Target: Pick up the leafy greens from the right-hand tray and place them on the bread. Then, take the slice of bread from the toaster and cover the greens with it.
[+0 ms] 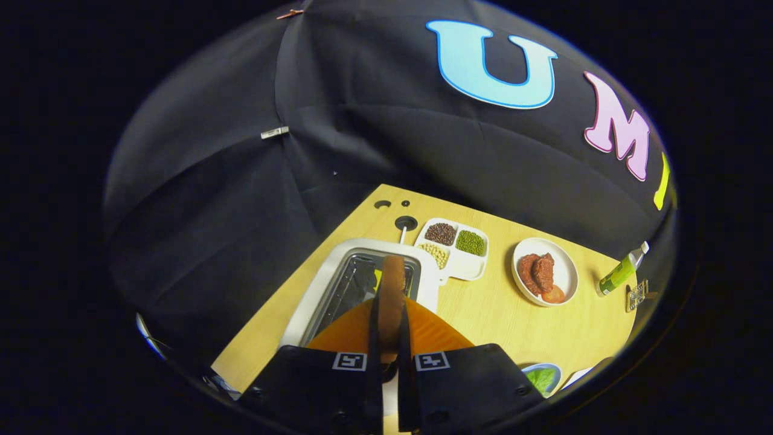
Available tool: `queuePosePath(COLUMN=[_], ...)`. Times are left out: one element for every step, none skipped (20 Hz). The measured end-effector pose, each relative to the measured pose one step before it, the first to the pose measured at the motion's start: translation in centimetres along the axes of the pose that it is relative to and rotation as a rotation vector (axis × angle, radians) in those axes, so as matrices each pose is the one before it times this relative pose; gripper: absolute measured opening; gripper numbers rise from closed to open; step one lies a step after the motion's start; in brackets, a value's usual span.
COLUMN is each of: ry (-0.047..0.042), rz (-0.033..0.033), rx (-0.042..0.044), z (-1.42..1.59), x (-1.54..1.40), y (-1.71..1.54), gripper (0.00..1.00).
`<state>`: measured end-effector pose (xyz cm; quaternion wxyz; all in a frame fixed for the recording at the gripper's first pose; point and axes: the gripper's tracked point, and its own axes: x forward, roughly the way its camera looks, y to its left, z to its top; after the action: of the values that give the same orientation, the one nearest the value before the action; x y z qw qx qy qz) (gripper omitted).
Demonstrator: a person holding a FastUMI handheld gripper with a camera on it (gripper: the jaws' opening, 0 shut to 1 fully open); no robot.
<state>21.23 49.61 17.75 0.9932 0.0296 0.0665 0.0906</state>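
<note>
Gripper: its two fingers stand close together and clamp a brown-crusted slice of bread edge-on between them, one finger on each flat side.
Slice of bread: held upright, its rounded top rising past the fingertips, above the white rectangular toaster.
Toaster: sits on the light wooden table just ahead of the fingers; its dark, glossy opening lies under the held slice, and a white cord runs from its far end to a round hole in the table.
Leafy greens: lie in a small pale-rimmed dish to the right of the fingers, close to the near table edge; only part of it is visible.
Divided tray: white, touching the toaster's far right corner, with dark brown, green and pale yellow beans in separate compartments.
Plate: white, round, right of the divided tray, carrying reddish-brown meat pieces.
Bottle: green with a white cap, lying tilted beyond the plate near the table's right edge.
</note>
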Motion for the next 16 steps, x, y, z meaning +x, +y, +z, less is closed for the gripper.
queuePosePath(ry=[-0.02781, -0.02202, -0.02246, -0.02228, -0.02058, -0.01852, -0.01554, -0.01376, -0.0119, -0.00881, -0.01251, -0.01191, -0.00748, -0.00331, 0.0003, 0.00145], rz=[0.00307, 0.0072, 0.00669, 0.00472, 0.0064, -0.00378, -0.00189, -0.00551, -0.00428, -0.00744, -0.00776, -0.01264, -0.01334, -0.01795, -0.02173, -0.02477], rx=[-0.00073, 0.0059, 0.01273, 0.01387, 0.01335, 0.00806, 0.00476, 0.00411, 0.00742, 0.01075, 0.01096, 0.00461, 0.00174, -0.00216, -0.00226, 0.00147], z=[0.932, 0.869, 0.908, 0.97, 0.828, 0.83, 0.617, 0.426, 0.271, 0.09, 0.126, 0.067, -0.225, -0.332, -0.706, -0.678], x=[-0.979, -1.022, -1.091, -0.961, -1.097, -1.44, -1.166, -1.238, -1.163, -1.241, -1.462, -1.276, -1.092, -1.102, -0.821, -0.928], y=[-0.157, -0.117, -0.22, -0.505, -0.545, -0.927, -0.952, -1.174, -1.221, -1.368, -1.376, -1.693, -1.593, -1.824, -1.9, -1.998], gripper=[0.14, 0.14, 0.14, 0.14, 0.14, 0.14, 0.14, 0.14, 0.14, 0.14, 0.14, 0.14, 0.14, 0.14, 0.14, 0.14])
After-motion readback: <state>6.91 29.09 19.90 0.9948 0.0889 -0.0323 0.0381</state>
